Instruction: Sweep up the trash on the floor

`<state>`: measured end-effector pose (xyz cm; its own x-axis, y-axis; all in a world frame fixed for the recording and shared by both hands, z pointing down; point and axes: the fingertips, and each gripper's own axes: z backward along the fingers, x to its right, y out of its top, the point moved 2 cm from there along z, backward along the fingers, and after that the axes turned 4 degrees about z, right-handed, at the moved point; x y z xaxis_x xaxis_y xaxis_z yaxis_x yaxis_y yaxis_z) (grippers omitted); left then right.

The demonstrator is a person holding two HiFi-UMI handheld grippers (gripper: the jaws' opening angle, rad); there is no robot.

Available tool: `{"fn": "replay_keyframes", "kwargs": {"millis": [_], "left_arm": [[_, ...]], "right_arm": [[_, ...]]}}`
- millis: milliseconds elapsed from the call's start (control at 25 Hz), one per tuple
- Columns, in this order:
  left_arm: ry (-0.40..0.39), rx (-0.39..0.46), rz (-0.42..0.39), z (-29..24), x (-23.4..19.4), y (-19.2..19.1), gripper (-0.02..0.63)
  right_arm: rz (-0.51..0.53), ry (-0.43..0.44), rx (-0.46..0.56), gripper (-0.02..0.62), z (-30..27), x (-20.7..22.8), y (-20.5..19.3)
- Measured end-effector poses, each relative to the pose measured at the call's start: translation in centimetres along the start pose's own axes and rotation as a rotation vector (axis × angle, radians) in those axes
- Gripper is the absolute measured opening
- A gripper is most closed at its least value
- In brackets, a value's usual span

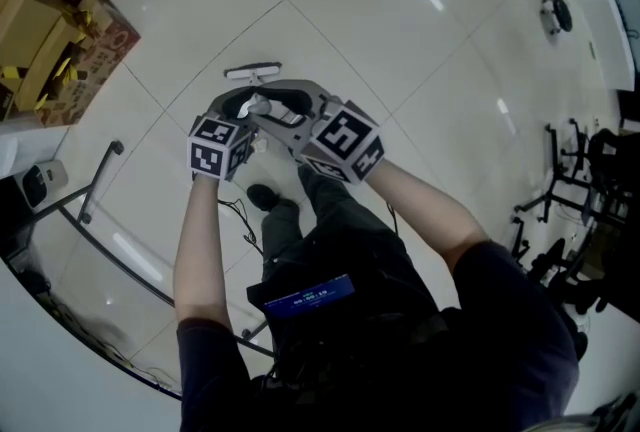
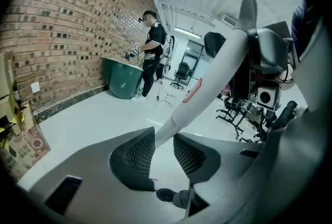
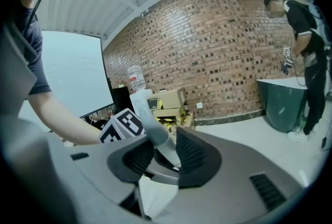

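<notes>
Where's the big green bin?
In the left gripper view the green bin stands left of centre against the brick wall, a person right beside it.

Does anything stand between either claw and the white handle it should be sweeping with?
Nothing visible does. The white handle sits between the pads of the left claw, and the right claw grips it too.

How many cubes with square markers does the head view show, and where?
2. The left cube sits on the left tool; the right cube sits on the right tool, close beside it. None seems hidden.
</notes>
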<state>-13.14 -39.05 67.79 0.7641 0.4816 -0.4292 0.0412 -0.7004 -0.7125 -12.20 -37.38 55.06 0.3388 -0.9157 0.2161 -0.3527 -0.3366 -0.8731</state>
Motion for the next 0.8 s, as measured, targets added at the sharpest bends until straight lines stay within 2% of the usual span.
{"fn": "replay_keyframes", "kwargs": {"millis": [280, 480, 680, 800], "left_arm": [[-0.039, -0.03, -0.027, 1.2, 1.2, -1.0, 0.106], [-0.067, -0.046, 0.015, 1.8, 1.4, -2.1, 0.106], [-0.101, -0.087, -0.04, 2.2, 2.5, -3.1, 0.106], [-0.092, -0.08, -0.017, 2.7, 2.7, -3.8, 0.106]], "right_arm": [[-0.014, -0.028, -0.007, 0.149, 0.4, -1.7, -0.2], [-0.044, -0.075, -0.012, 0.149, 0.4, -2.9, -0.9], [-0.049, -0.096, -0.019, 0.149, 1.1, -4.4, -1.8], [-0.041, -0.088, -0.033, 0.149, 1.0, -5.3, -2.2]]}}
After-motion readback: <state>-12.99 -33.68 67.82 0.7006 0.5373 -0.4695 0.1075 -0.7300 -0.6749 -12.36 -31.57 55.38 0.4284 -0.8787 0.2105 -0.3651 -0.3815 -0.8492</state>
